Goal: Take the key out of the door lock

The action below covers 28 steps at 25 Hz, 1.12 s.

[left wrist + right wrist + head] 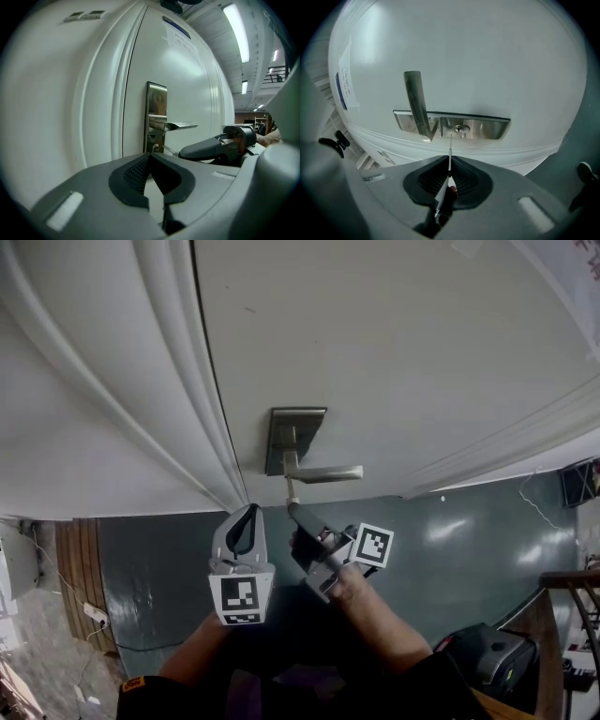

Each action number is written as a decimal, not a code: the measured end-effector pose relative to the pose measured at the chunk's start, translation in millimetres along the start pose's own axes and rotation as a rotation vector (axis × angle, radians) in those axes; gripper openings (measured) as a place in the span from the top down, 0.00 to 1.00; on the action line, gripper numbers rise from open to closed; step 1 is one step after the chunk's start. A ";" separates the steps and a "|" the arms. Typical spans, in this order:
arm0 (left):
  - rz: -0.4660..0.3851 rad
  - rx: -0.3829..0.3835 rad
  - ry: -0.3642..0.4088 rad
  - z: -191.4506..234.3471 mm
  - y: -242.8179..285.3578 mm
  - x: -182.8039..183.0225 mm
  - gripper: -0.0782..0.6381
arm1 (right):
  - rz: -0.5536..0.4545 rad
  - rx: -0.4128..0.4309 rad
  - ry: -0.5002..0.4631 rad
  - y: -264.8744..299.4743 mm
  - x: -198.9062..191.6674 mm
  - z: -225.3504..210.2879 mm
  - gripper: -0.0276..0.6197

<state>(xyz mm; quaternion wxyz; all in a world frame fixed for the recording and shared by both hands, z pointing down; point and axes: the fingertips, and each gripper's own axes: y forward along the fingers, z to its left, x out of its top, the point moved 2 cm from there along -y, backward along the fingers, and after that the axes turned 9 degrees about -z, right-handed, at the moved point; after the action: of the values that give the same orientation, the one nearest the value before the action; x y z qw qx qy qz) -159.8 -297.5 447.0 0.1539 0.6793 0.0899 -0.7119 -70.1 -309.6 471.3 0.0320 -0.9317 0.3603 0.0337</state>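
Observation:
The white door [375, 352] carries a steel lock plate [291, 437] with a lever handle [328, 473]. My right gripper [292, 509] is shut on the key [292, 489]. In the right gripper view the thin key blade [450, 157] sticks out of the jaws, its tip just short of the keyhole [461, 128] and apart from it. The left gripper view shows the key [171, 151] between the plate and the right gripper's tip. My left gripper [250, 510] hangs to the left below the handle, jaws shut on nothing [149, 157].
The door frame's moulding [178, 381] runs down the left of the door. Dark green floor [469, 540] lies below. A power strip with a cable [94, 613] lies on the floor at left, and a black object [497, 652] sits at lower right.

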 end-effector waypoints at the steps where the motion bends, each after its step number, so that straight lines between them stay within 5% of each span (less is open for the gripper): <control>1: -0.002 -0.001 -0.005 -2.0 -0.6 -0.7 0.87 | 0.005 0.004 -0.008 -3.1 -1.0 2.1 0.93; 9: -0.027 0.012 -0.027 -21.8 -13.1 14.9 0.87 | 0.070 0.044 -0.202 -29.0 -7.7 35.9 0.93; 17: -0.063 0.057 -0.042 -61.5 -28.0 43.3 0.87 | 0.165 0.058 -0.835 -61.5 0.7 82.0 0.93; 28: -0.076 0.205 -0.027 -135.9 -67.0 60.9 0.87 | 0.193 0.099 -1.308 -124.3 16.3 106.0 0.93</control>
<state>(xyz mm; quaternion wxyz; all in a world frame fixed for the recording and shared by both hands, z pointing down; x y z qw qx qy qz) -56.8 -194.9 372.7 0.0578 0.6781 0.0402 -0.7316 21.4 -219.8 368.7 0.2837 -0.6800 0.3495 0.5787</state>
